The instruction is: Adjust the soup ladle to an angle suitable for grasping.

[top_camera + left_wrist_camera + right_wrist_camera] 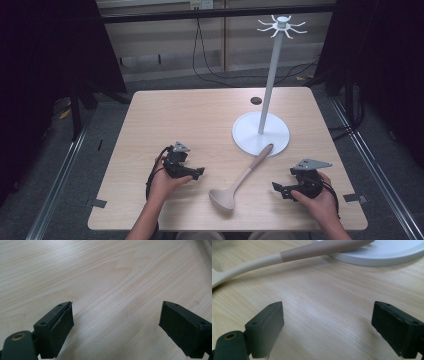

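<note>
While both hands rest low at the near edge of the bench (165, 107), a ladle (240, 180) lies flat between them. Bench top: pale wood-grain laminate, matte, rounded corners, fine straight grain in both gripper views.

Ladle: smooth matte plastic or silicone, two-tone. Cream bowl, round and deep, lies near, just left of the bench's middle. Its slim handle runs far and right, changing to a dusty pink-brown grip section. The rounded handle tip rests on the near rim of the stand base (250, 137).

Stand: flat white disc base, glossy, with a thin white upright pole (270, 75) topped by a ring of short curved hooks (282, 25). It sits right of centre, beyond the ladle. A small dark round spot (256, 100) lies on the bench left of the pole.

Left tool (200, 172): black, blocky, held in the left hand (165, 182), pointing right toward the ladle bowl, well apart from it. Jaws stand wide; flat rubbery pads (61, 327), bare wood between them.

Right tool (275, 187): black with a grey three-cornered plate on top, held in the right hand (320, 197), pointing left toward the ladle, near the handle but not touching. Jaws wide, nothing between them; the ladle handle crosses the bench beyond its pads (394, 327)
</note>
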Demonstrator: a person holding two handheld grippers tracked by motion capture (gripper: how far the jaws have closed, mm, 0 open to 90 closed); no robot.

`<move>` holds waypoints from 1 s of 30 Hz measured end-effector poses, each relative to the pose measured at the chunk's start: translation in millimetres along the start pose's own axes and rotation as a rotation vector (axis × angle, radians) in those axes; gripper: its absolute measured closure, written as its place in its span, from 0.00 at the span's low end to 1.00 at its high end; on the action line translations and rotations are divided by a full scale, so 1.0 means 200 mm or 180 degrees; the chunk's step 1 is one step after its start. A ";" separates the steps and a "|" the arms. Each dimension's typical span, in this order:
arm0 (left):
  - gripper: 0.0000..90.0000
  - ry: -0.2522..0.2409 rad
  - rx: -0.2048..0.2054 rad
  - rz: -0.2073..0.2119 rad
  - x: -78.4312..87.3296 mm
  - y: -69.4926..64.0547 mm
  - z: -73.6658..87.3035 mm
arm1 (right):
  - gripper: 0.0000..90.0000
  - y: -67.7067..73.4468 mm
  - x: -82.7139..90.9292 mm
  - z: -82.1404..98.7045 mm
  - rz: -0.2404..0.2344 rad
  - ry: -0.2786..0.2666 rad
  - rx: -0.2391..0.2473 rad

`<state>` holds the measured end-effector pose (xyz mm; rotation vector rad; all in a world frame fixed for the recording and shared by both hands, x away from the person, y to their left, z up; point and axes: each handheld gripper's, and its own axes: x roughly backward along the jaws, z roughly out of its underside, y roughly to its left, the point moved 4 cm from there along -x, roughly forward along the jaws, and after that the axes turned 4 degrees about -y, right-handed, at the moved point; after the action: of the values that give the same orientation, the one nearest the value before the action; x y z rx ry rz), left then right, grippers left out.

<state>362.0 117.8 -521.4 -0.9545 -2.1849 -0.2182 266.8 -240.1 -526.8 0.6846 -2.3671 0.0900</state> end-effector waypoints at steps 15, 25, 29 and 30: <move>0.13 -0.0012 0.0003 -0.0012 0.06 -0.01 0.04 | 0.22 0.10 -0.07 -0.08 -0.0270 -0.0082 0.0202; 0.13 -0.0023 -0.0079 0.0086 0.11 -0.06 0.03 | 0.26 0.15 -0.14 -0.14 -0.0386 -0.0104 0.0289; 0.13 -0.0042 -0.0109 0.0174 0.11 -0.11 0.01 | 0.27 0.15 -0.14 -0.15 -0.0407 -0.0118 0.0295; 0.13 -0.0029 -0.0135 0.0180 0.11 -0.12 0.01 | 0.27 0.15 -0.14 -0.15 -0.0397 -0.0113 0.0291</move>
<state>334.4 114.5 -504.9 -1.0414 -2.1661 -0.2344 287.2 -194.2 -518.3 0.8828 -2.3594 0.1335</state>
